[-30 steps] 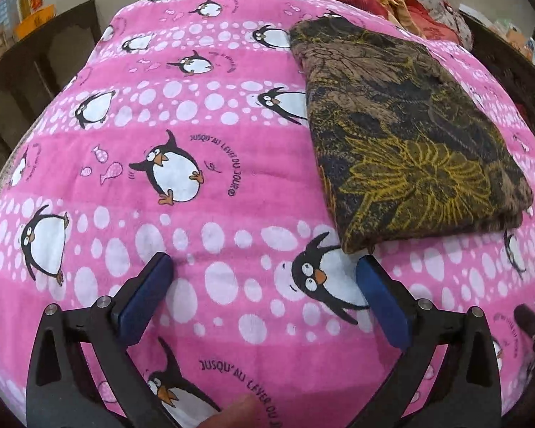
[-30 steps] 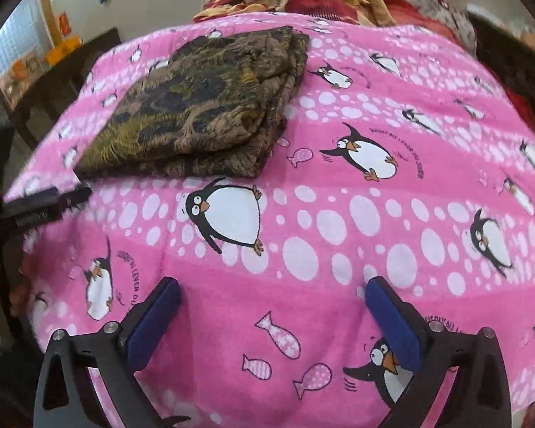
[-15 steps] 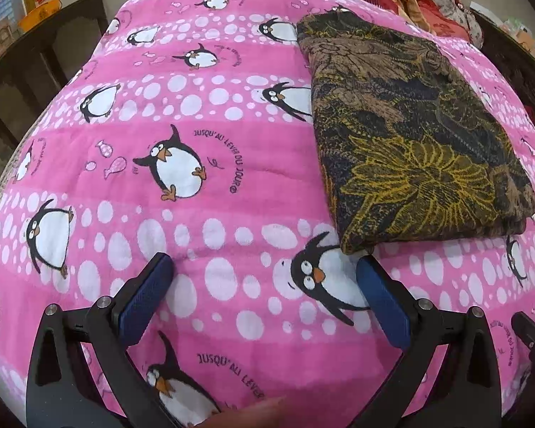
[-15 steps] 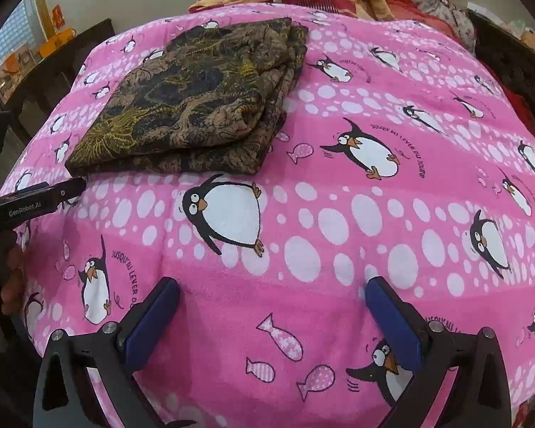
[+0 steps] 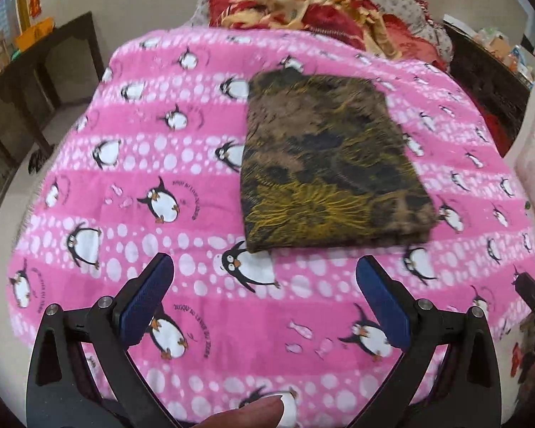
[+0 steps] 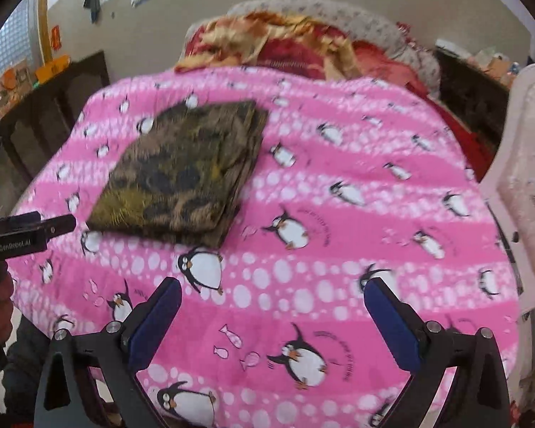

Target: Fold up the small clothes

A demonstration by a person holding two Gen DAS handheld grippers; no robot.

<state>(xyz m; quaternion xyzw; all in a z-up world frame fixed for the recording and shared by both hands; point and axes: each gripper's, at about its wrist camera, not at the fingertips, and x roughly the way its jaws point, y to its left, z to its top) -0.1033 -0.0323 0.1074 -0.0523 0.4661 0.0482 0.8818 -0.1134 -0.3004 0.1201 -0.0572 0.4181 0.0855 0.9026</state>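
A folded brown, black and yellow patterned cloth (image 5: 328, 164) lies flat on a pink penguin-print blanket (image 5: 142, 149); it also shows in the right wrist view (image 6: 185, 174), left of centre. My left gripper (image 5: 264, 285) is open and empty, held above the blanket just short of the cloth's near edge. My right gripper (image 6: 273, 314) is open and empty, above bare blanket to the right of the cloth. The left gripper's body (image 6: 25, 232) shows at the left edge of the right wrist view.
A heap of red and gold bedding (image 5: 321, 10) lies at the far end of the bed. Dark wooden furniture (image 5: 35, 82) stands to the left. A pale plastic chair (image 6: 528, 178) stands at the right. A dark sideboard (image 5: 485, 78) is at the back right.
Both grippers have pulled back and risen away from the bed, so the cloth and blanket look smaller and farther. The cloth has not moved. Both stay open.
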